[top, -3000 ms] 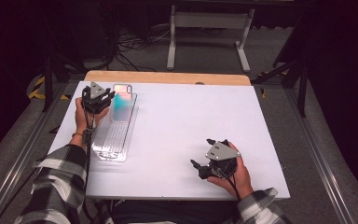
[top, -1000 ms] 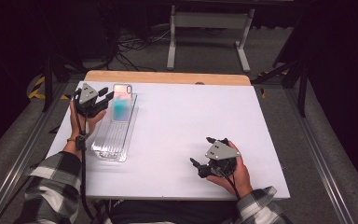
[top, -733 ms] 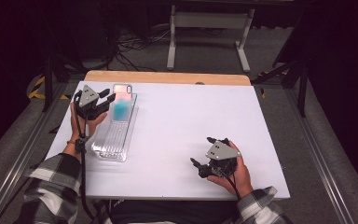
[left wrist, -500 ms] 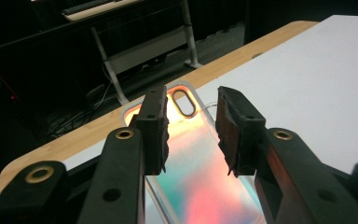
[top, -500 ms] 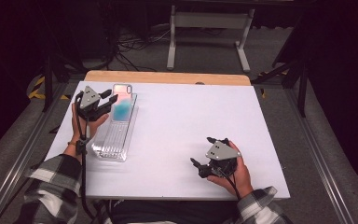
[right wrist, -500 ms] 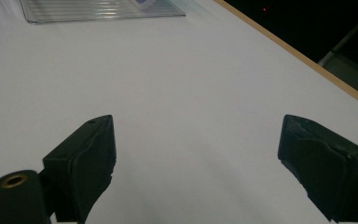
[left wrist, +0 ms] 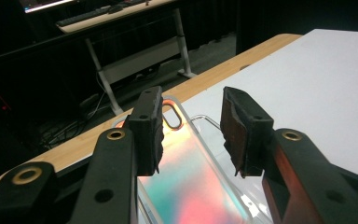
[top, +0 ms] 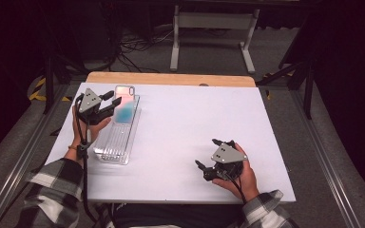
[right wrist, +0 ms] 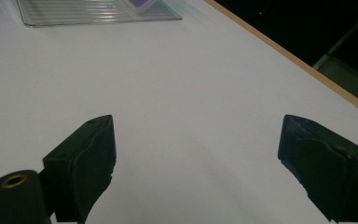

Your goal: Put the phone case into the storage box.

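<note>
An iridescent phone case point(top: 124, 107) lies on the far end of a clear ridged tray point(top: 115, 142) at the table's left. My left gripper point(top: 112, 99) hovers at the case's left edge. In the left gripper view its jaws have just been opening, and they stand apart over the case point(left wrist: 191, 186) without pressing on it; the left gripper point(left wrist: 191, 128) is open. My right gripper point(top: 207, 153) rests near the front right of the white table, held in a hand. In the right gripper view the right gripper point(right wrist: 196, 154) is open wide over bare table.
The white table point(top: 185, 128) has a wooden strip point(top: 171, 78) along its far edge. Beyond it stands a white desk frame point(top: 209, 28), with cables on the dark floor. Metal rails run along both sides. The tray point(right wrist: 88, 11) lies far ahead of the right gripper.
The left gripper has drawn slightly back to the left off the case and its jaws have spread. The case stays on the tray. The right hand has not moved.
</note>
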Demonstrator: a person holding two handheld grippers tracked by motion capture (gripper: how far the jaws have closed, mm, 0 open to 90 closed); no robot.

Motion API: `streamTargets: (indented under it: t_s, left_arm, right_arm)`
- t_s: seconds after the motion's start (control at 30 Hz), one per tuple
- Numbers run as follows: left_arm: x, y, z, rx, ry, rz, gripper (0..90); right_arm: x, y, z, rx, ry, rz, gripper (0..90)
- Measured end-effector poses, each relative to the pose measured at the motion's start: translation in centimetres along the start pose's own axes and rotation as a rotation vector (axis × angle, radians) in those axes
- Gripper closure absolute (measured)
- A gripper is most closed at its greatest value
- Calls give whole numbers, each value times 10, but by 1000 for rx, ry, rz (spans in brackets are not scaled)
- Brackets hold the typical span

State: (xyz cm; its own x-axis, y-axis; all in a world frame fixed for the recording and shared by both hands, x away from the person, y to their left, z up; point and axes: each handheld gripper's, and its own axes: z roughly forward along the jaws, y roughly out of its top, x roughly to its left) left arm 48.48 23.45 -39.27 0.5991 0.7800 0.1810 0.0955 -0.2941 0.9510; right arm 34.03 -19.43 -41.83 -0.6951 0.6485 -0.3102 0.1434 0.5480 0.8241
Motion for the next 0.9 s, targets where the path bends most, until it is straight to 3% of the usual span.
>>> streamTargets:
  t_s: [0.9]
  left_arm:
    - [-4,2,-2,2,-11,11,378]
  right_arm:
    - [0,0,0,-2,0,-2,113]
